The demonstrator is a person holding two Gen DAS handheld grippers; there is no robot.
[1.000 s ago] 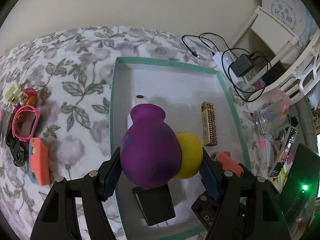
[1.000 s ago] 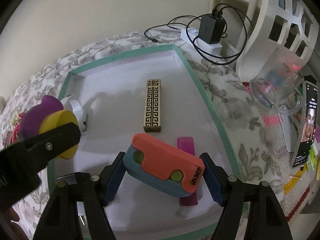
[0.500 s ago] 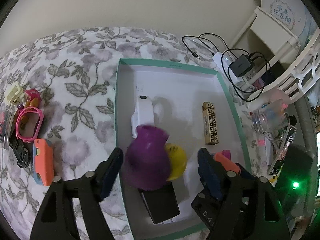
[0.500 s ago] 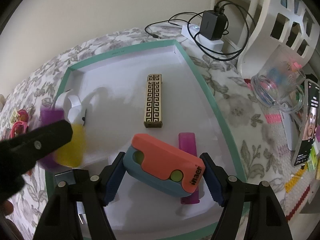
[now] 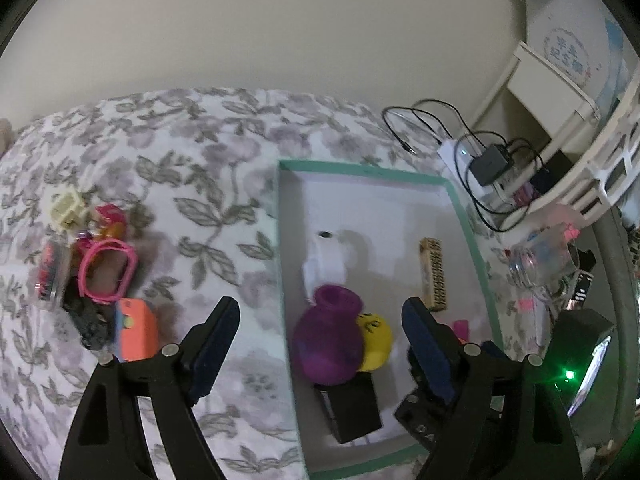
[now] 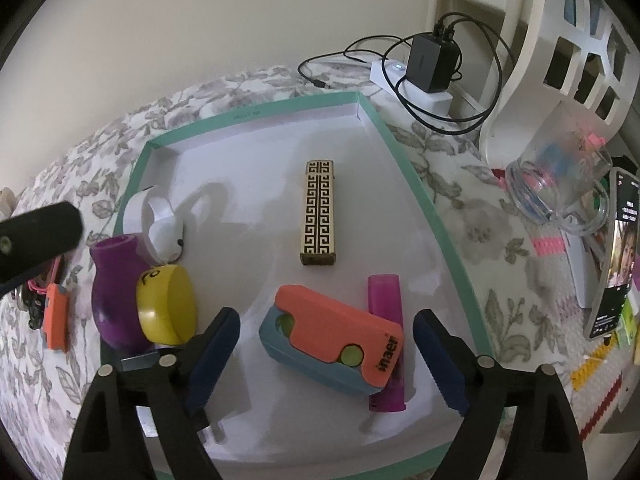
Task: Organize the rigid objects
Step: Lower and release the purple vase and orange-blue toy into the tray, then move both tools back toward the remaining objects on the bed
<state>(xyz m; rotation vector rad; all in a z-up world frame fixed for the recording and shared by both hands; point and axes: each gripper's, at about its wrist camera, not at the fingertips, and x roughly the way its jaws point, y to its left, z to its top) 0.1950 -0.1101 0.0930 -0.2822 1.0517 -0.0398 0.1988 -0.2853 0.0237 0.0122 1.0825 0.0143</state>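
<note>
Both hands have just let go inside the green-rimmed tray [image 6: 416, 184]. The left gripper [image 5: 320, 336] has opened its fingers and drawn up and back, so the purple vase [image 5: 330, 344] it was carrying now sits on its own near the tray's left wall, with the yellow disc [image 5: 374, 340] touching its side. The right gripper [image 6: 326, 348] has just spread its fingers wide too, and the orange and blue case [image 6: 334, 340] lies between them, no longer pinched, partly overlapping a pink bar [image 6: 384, 300]. That leaves both grippers empty, I'd say, and free for the pile left on the floral surface [image 5: 200, 184], where another orange case [image 5: 134, 330] and a pink ring [image 5: 106, 270] wait.
</note>
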